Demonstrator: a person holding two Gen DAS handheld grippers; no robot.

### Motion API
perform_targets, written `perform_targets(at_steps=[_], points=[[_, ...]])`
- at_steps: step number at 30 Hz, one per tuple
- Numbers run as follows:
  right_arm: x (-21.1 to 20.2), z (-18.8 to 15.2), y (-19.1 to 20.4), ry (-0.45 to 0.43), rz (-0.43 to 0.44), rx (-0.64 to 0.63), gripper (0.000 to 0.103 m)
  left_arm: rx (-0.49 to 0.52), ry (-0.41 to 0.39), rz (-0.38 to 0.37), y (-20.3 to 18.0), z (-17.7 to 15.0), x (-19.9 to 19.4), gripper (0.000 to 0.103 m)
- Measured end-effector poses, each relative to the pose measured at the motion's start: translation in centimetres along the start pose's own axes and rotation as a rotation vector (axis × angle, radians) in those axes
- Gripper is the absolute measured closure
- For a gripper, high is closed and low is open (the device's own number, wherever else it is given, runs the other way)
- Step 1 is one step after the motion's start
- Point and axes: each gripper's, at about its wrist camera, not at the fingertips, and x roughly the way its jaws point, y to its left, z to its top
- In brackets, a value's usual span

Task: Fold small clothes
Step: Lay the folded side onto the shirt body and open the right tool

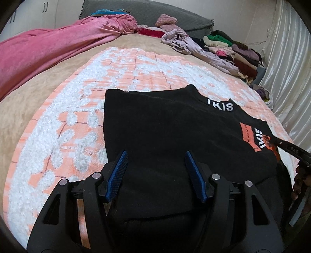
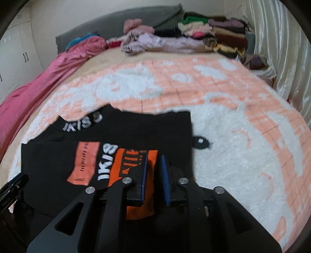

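Note:
A small black shirt (image 1: 165,124) with white "IKIS" lettering and orange patches lies on the orange-and-white blanket (image 1: 68,120), partly folded. My left gripper (image 1: 156,157) is open, its blue pads apart above the shirt's near part. In the right wrist view the shirt (image 2: 64,155) lies at lower left. My right gripper (image 2: 155,165) is nearly closed, with the shirt's orange printed part (image 2: 130,165) between its blue pads. The right gripper's tip also shows at the left wrist view's right edge (image 1: 291,149).
The bed carries a pink blanket (image 1: 48,48) at left, a grey pillow (image 1: 147,11) at the back, a crumpled lilac garment (image 1: 194,44) and a stack of folded clothes (image 1: 233,50) at back right. A shiny curtain (image 1: 287,68) hangs at right.

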Motion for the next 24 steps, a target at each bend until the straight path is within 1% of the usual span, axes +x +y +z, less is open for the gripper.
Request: perform_targets(at_steps=[2, 4, 7, 9, 11, 14, 16, 19, 22, 24], points=[[-1.5, 0.0, 0.8, -0.038, 0.032, -0.039, 0.088, 0.004, -0.015, 0.003, -0.2, -0.2, -0.8, 0.05], [-2.2, -0.2, 2.0, -0.043, 0.078, -0.079, 0.088, 0.023, -0.029, 0.017, -0.7, -0.6, -1.8, 0.049], [-2.8, -0.8, 4.0, -0.026, 0.157, -0.136, 0.084, 0.053, -0.04, 0.039, -1.4, -0.9, -2.2, 0.049], [-2.7, -1.2, 5.3, -0.012, 0.185, -0.165, 0.084, 0.071, -0.036, 0.051, -1.7, -0.9, -2.1, 0.049], [-2.4, -1.6, 6.3, 0.002, 0.199, -0.189, 0.084, 0.074, -0.023, 0.061, -1.8, -1.0, -1.8, 0.047], [-1.9, -2.2, 7.3, 0.016, 0.194, -0.214, 0.084, 0.056, 0.003, 0.068, -1.4, -1.1, -1.3, 0.043], [-1.5, -2.5, 7.6, 0.029, 0.172, -0.228, 0.084, 0.042, 0.011, 0.064, -1.1, -1.1, -1.2, 0.041], [-0.2, -3.2, 7.2, 0.081, 0.103, -0.259, 0.085, 0.032, 0.021, 0.066, -0.8, -1.2, -1.1, 0.036], [0.1, -3.5, 6.6, 0.093, 0.118, -0.249, 0.087, 0.019, 0.026, 0.057, -0.6, -1.2, -1.0, 0.036], [0.3, -3.7, 7.0, 0.087, 0.099, -0.269, 0.086, 0.022, 0.026, 0.059, -0.5, -1.2, -1.0, 0.036]])
